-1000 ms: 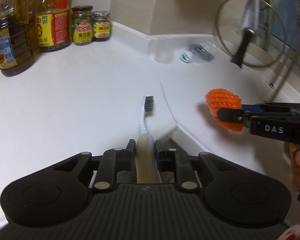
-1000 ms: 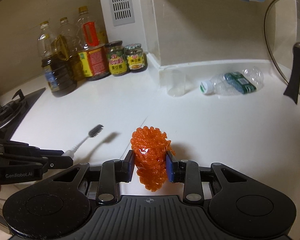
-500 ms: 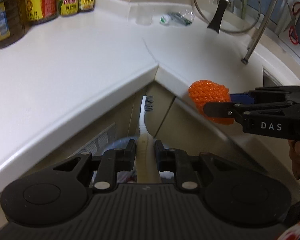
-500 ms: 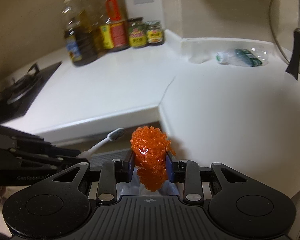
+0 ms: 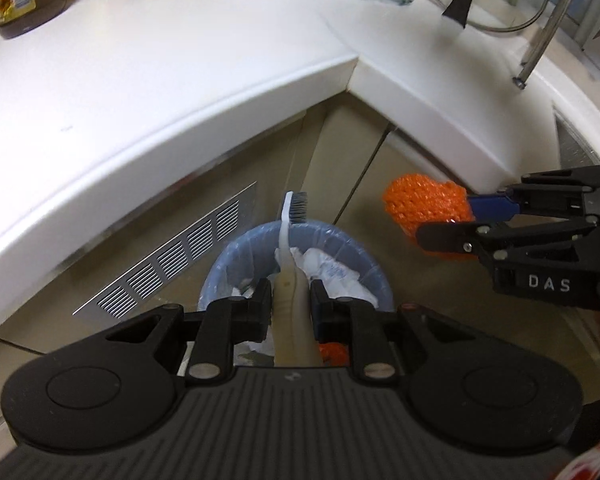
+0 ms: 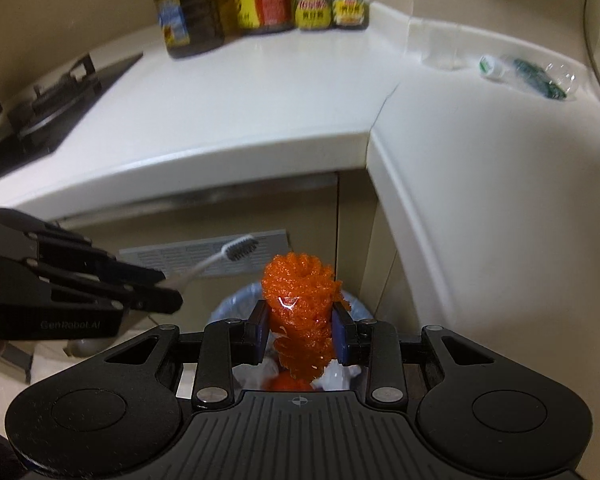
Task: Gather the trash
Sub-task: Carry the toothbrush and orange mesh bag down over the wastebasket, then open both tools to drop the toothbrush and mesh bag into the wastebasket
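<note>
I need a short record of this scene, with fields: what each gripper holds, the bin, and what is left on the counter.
left gripper: shut on white toothbrush, over the bin
right gripper: shut on orange mesh scrubber
bin: round blue bin with plastic liner, holds white paper
left on counter: crushed clear plastic bottle
</note>
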The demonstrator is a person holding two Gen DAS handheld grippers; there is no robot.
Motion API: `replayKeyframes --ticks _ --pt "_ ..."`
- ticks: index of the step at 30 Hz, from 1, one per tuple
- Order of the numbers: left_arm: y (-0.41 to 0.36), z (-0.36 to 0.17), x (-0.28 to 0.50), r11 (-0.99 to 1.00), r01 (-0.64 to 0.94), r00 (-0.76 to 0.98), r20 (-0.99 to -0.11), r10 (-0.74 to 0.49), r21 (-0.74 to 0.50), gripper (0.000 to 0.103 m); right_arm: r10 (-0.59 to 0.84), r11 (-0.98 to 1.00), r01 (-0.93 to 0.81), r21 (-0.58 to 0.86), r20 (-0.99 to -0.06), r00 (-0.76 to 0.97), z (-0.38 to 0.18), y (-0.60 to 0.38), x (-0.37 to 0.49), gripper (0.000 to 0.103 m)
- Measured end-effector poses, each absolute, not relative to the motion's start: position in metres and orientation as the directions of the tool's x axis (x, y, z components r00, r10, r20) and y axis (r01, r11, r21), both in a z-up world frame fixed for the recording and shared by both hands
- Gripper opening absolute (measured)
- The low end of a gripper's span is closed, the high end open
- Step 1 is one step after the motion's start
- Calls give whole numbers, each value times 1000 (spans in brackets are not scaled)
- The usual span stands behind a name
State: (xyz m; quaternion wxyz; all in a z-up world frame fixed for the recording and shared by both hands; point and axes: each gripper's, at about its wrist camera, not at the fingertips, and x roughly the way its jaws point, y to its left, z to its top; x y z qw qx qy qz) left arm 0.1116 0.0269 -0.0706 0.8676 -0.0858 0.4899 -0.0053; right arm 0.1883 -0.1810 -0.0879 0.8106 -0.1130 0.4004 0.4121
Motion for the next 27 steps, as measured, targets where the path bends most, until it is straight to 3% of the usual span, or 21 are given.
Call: replayKeyframes --ticks 27 --pt "34 -143 130 983 -125 371 -925 -80 -135 18 465 634 -763 128 -851 244 -168 -151 197 32"
